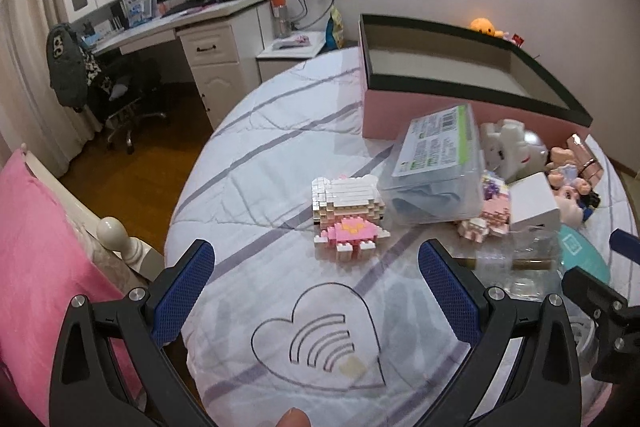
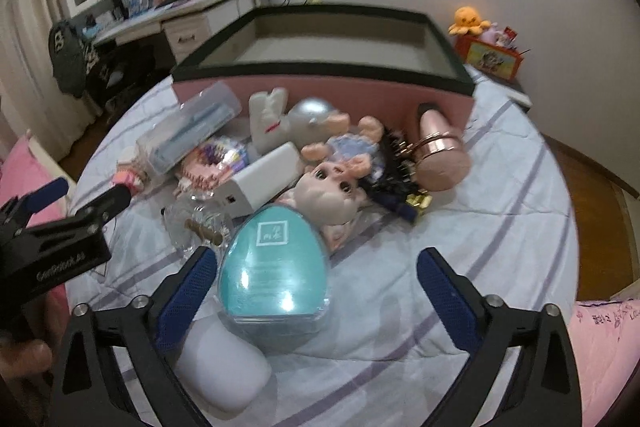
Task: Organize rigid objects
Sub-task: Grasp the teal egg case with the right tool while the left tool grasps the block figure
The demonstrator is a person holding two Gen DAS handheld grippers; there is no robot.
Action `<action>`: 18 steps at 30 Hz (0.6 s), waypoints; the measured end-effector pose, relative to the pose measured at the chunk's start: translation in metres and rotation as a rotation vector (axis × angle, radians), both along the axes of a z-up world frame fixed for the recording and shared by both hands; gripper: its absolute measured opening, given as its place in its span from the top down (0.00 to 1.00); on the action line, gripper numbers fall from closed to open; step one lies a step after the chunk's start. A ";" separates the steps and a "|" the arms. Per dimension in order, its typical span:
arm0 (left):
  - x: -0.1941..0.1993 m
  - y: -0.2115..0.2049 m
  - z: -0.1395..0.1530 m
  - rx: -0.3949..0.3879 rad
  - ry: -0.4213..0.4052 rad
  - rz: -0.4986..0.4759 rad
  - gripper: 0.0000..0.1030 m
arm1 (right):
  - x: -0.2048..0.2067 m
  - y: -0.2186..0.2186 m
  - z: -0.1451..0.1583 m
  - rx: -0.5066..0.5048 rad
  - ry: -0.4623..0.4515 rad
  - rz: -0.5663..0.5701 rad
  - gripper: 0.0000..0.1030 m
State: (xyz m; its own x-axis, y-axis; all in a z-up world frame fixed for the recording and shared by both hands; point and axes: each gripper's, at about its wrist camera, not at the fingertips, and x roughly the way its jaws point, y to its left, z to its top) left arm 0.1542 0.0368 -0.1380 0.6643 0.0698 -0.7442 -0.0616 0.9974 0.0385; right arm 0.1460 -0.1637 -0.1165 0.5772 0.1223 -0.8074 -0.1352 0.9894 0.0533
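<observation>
— Right gripper [image 2: 316, 279] first: how does it stand?
— Spread wide and holding nothing. Its blue pads [image 2: 186, 291] sit on either side of a teal egg-shaped case [image 2: 276, 267] that lies on the striped bedspread [image 2: 500, 195]; whether the left pad touches the case I cannot tell. A white rounded object [image 2: 222, 371] lies just below the case, by the left pad.

— And the left gripper [image 1: 316, 291]?
— Also gaping and empty, over the heart print [image 1: 320, 339] on the bedspread. A pink-and-white brick figure [image 1: 348, 215] lies just ahead of it, apart from both pads.

— Where is everything else?
— Piled between the grippers and the pink box with the black rim [image 2: 328, 87], which stands open at the far side. Against its wall lean a clear plastic case [image 2: 192, 131] with blue contents, a white plush [image 2: 266, 123] and a rose-gold hair dryer [image 2: 438, 155]. In front lie a big-eyed doll [image 2: 332, 187], a white rectangular box [image 2: 264, 183], a black hairbrush [image 2: 394, 167] and a clear glass bottle [image 2: 200, 223] with a gold neck.

— Anything inside the box?
— Only its pale inner walls show
</observation>
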 end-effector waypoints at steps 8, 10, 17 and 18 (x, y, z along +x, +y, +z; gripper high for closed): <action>0.027 0.013 -0.017 -0.027 0.072 -0.006 0.00 | 0.013 0.001 -0.006 -0.041 0.076 0.035 0.25; 0.032 0.012 -0.021 -0.035 0.088 -0.014 0.00 | 0.018 0.000 -0.009 -0.033 0.093 0.041 0.27; 0.050 0.008 -0.026 -0.019 0.112 -0.038 0.03 | 0.023 0.001 -0.011 0.020 0.089 0.083 0.42; 0.052 0.008 -0.025 -0.024 0.114 -0.045 0.05 | 0.023 0.001 -0.011 0.018 0.085 0.086 0.43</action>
State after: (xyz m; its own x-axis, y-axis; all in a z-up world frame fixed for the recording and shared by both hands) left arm 0.2058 0.0445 -0.1632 0.5771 0.0233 -0.8163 -0.0133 0.9997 0.0191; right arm 0.1687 -0.1628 -0.1275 0.4931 0.1839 -0.8503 -0.2141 0.9730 0.0863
